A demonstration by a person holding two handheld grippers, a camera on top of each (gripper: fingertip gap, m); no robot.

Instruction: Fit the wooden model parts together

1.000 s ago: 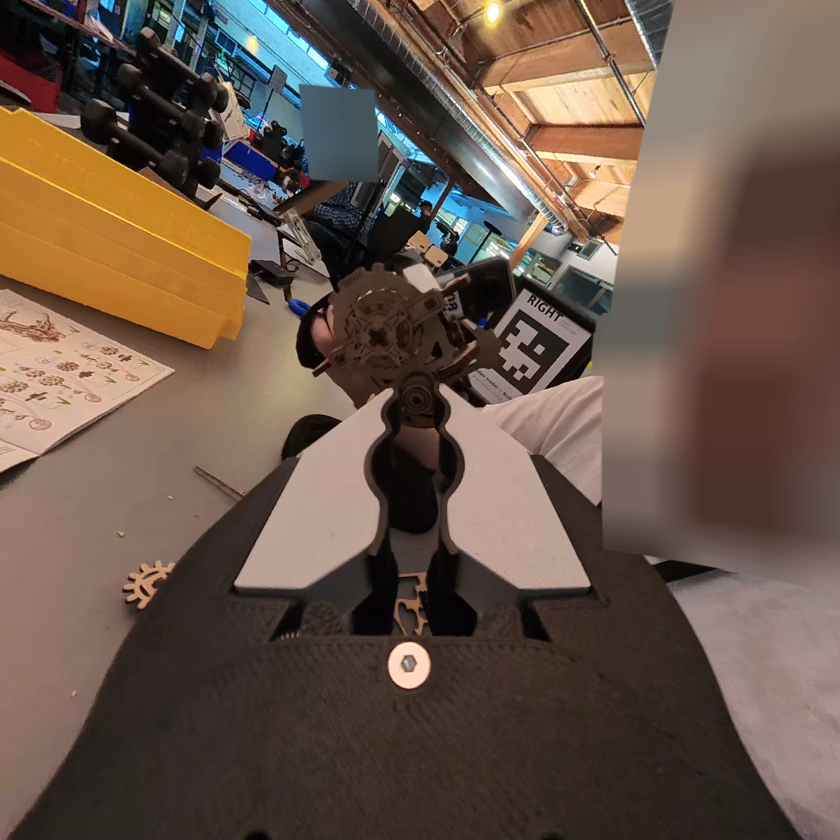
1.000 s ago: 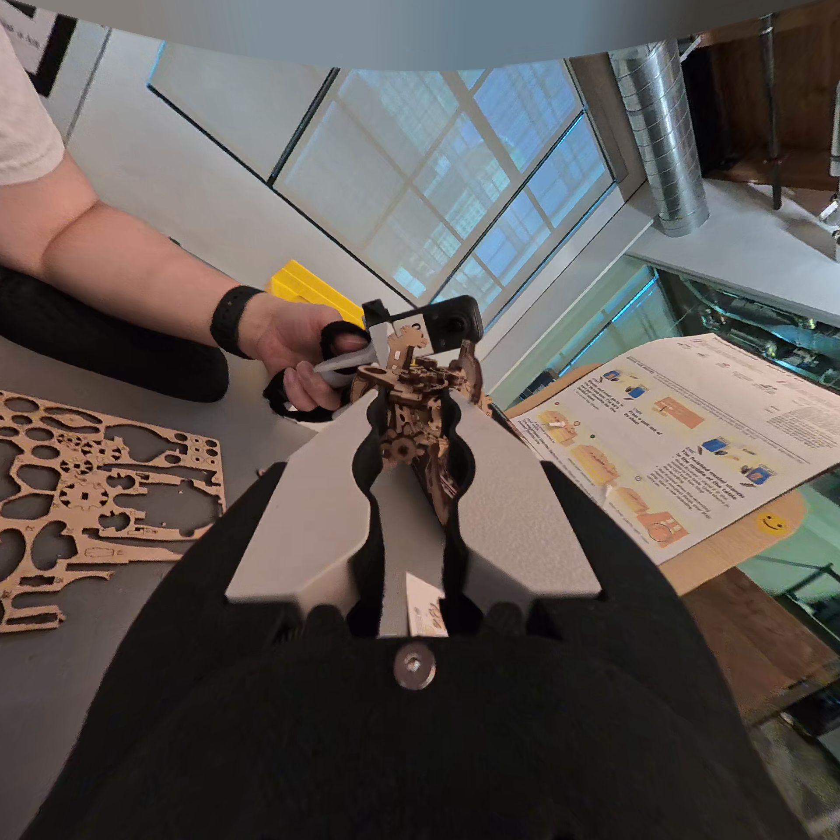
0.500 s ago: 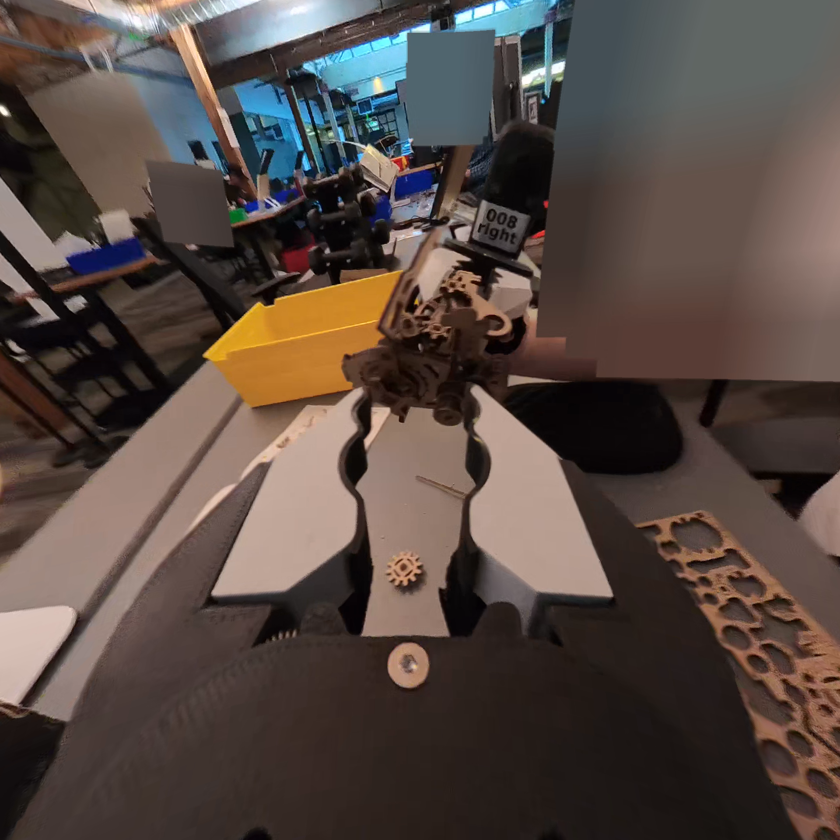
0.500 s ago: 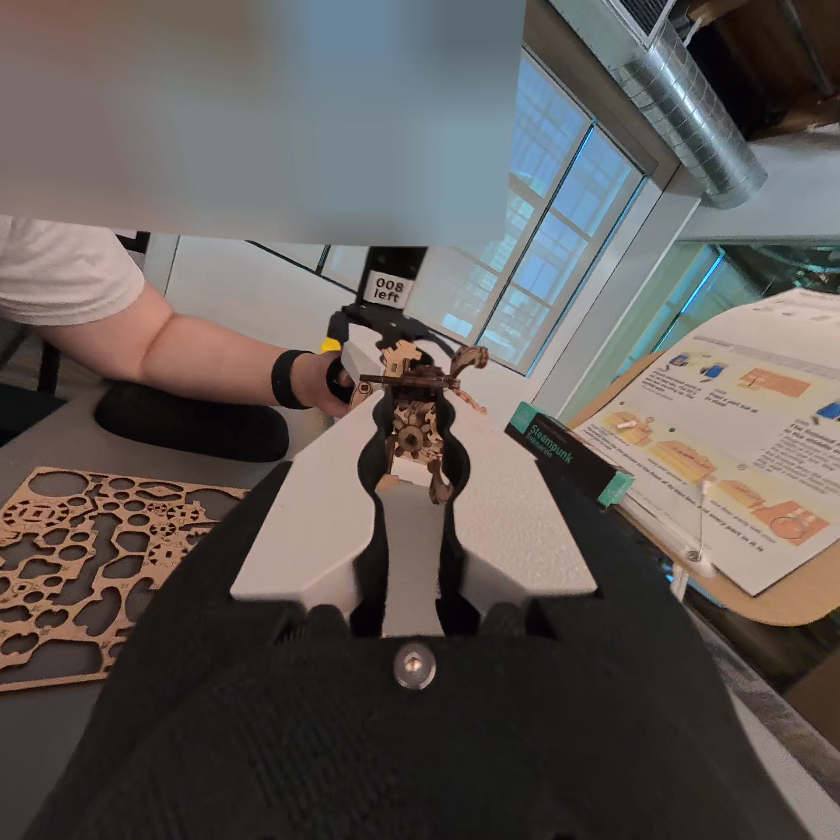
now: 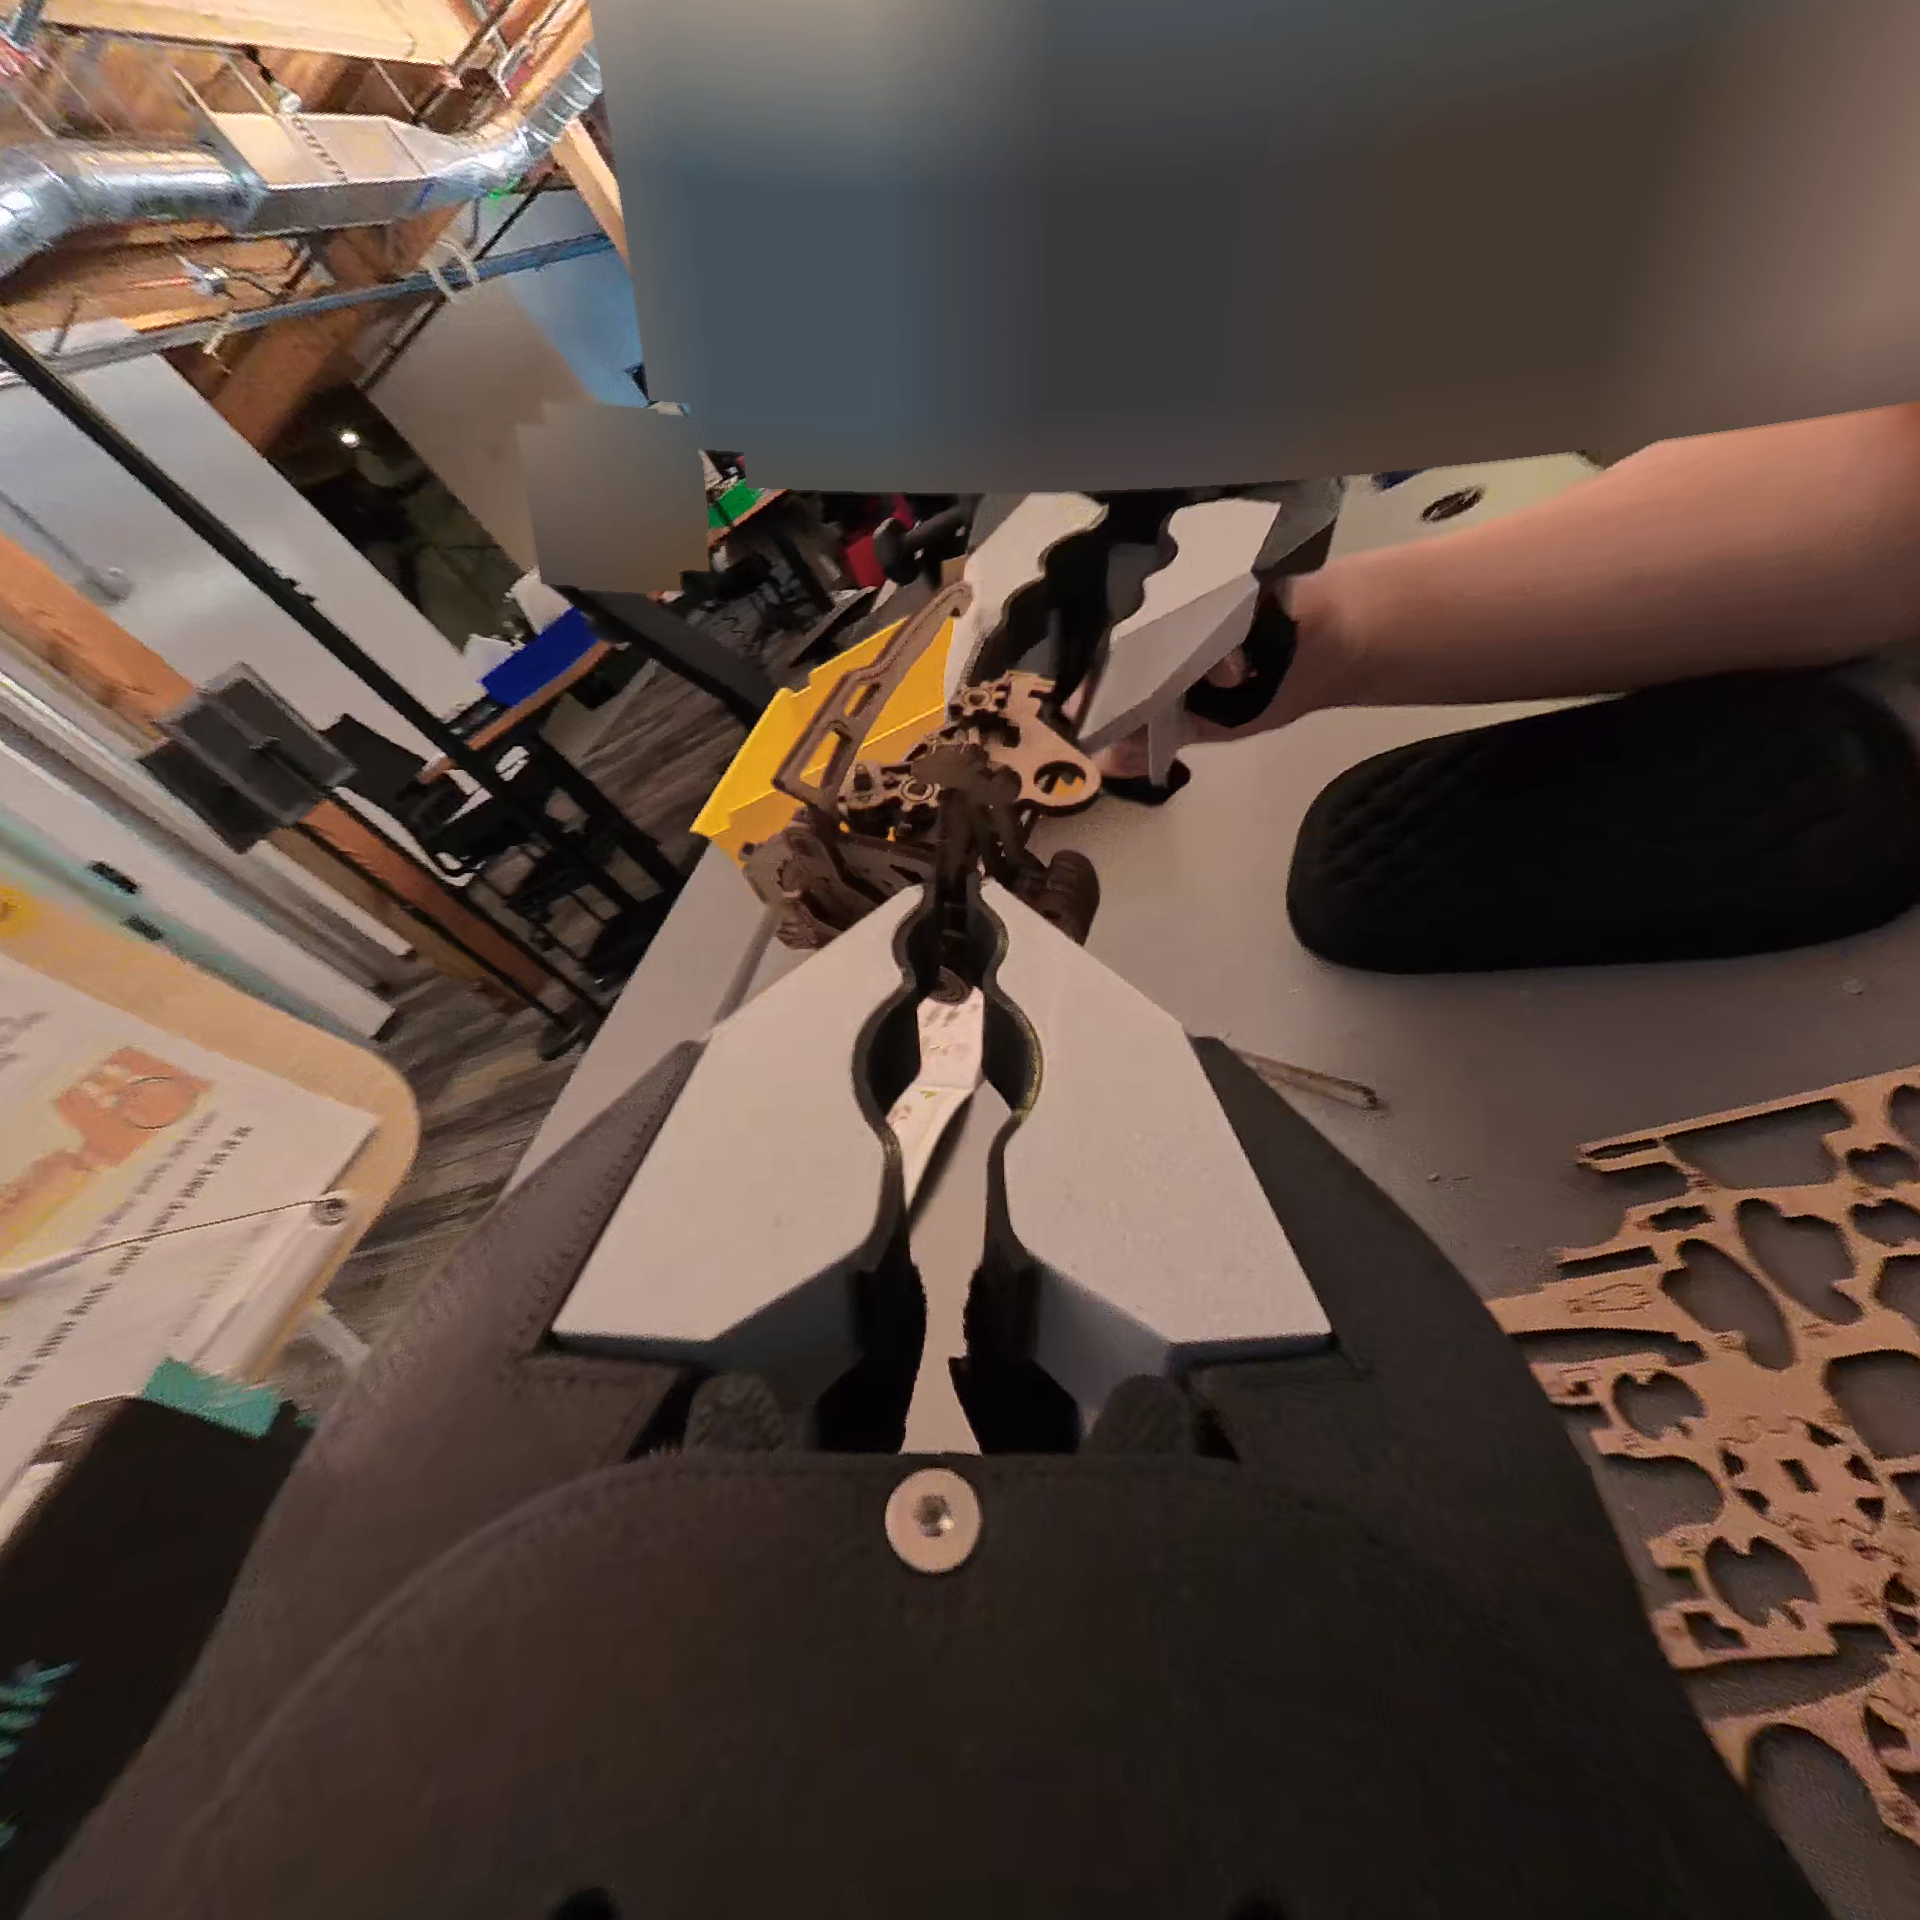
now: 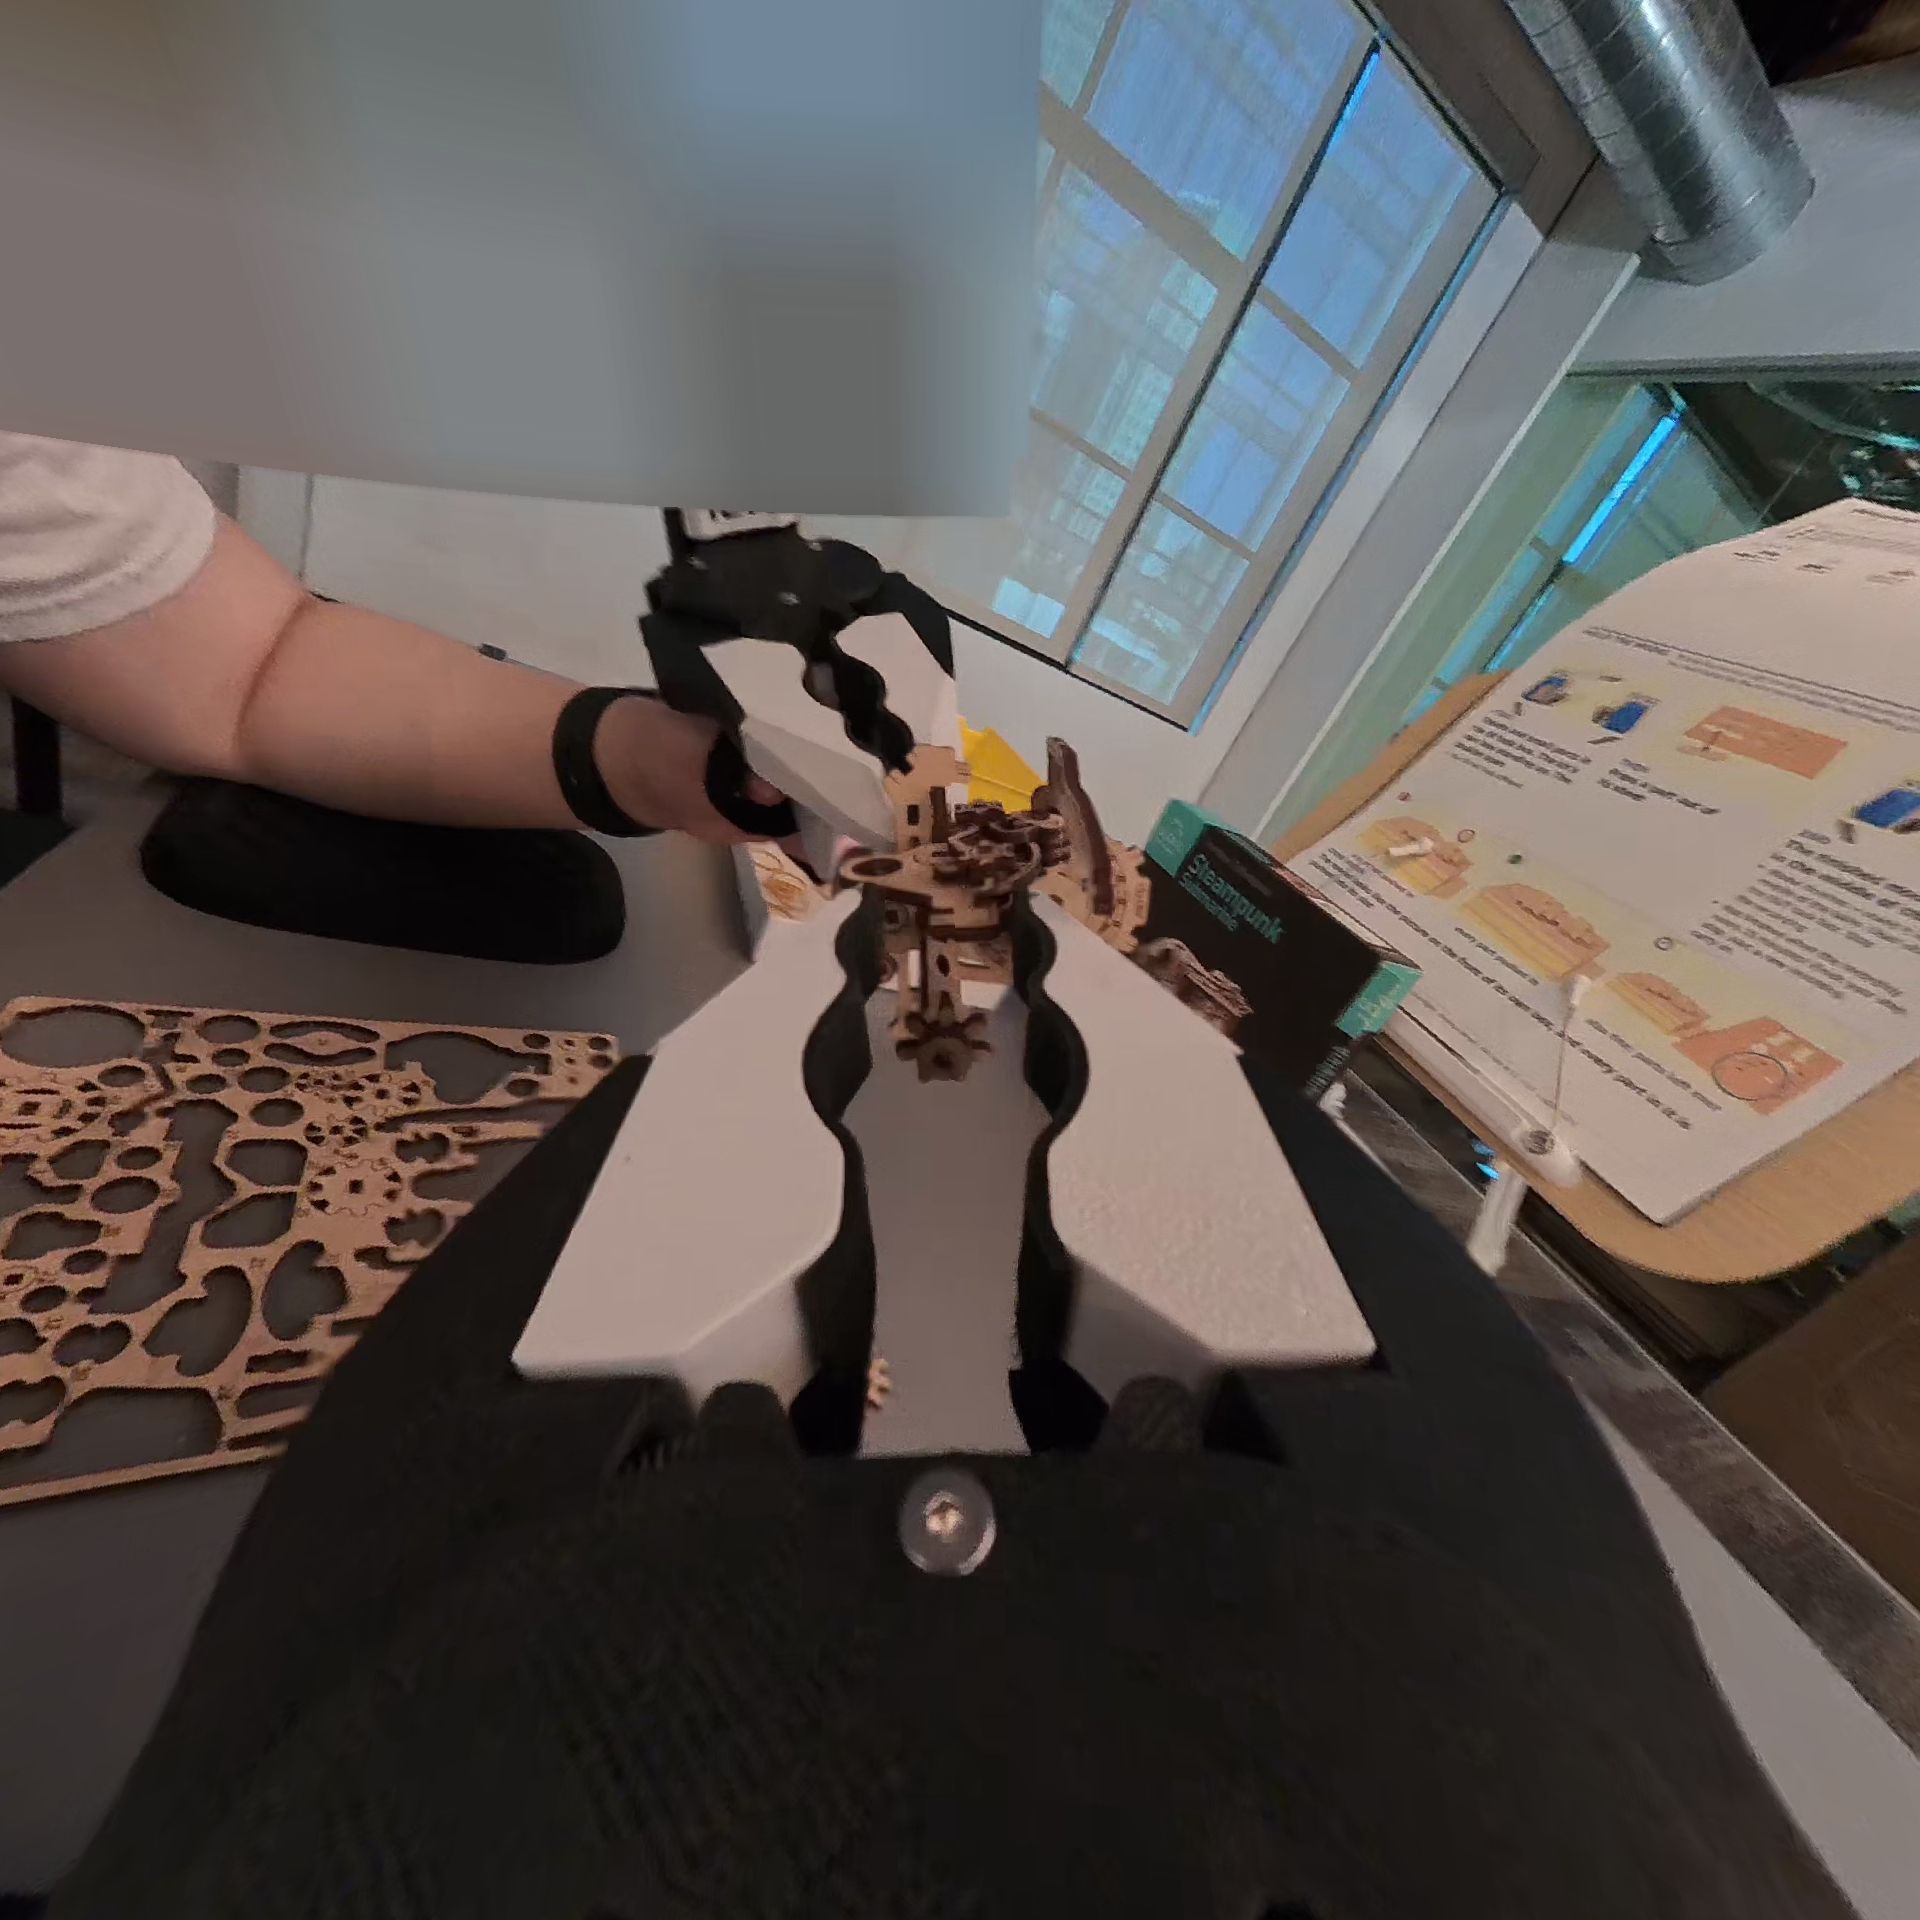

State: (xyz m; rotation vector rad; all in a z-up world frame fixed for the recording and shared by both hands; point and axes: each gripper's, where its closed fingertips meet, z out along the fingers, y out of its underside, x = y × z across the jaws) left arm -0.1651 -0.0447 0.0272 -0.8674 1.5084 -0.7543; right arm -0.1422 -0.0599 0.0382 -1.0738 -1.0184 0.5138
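Two grippers meet on one wooden model (image 5: 925, 821): we see the left gripper (image 5: 951, 914) pinching a thin lower part of it between nearly closed fingertips, above the grey table (image 5: 1195, 956). The right gripper (image 6: 940, 914) clamps the model's body (a toothed gear hangs between its fingers). Farther off lie the cut-out parts sheet (image 6: 208, 1174), yellow bin (image 5: 831, 727) and instruction sheet (image 6: 1662, 852).

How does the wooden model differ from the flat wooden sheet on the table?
The wooden model is a built-up, three-dimensional piece; the wooden sheet is one flat panel full of empty cut-outs. The model is held up by the left tool and right tool; the sheet lies flat on the table. Both are thin cut wood.
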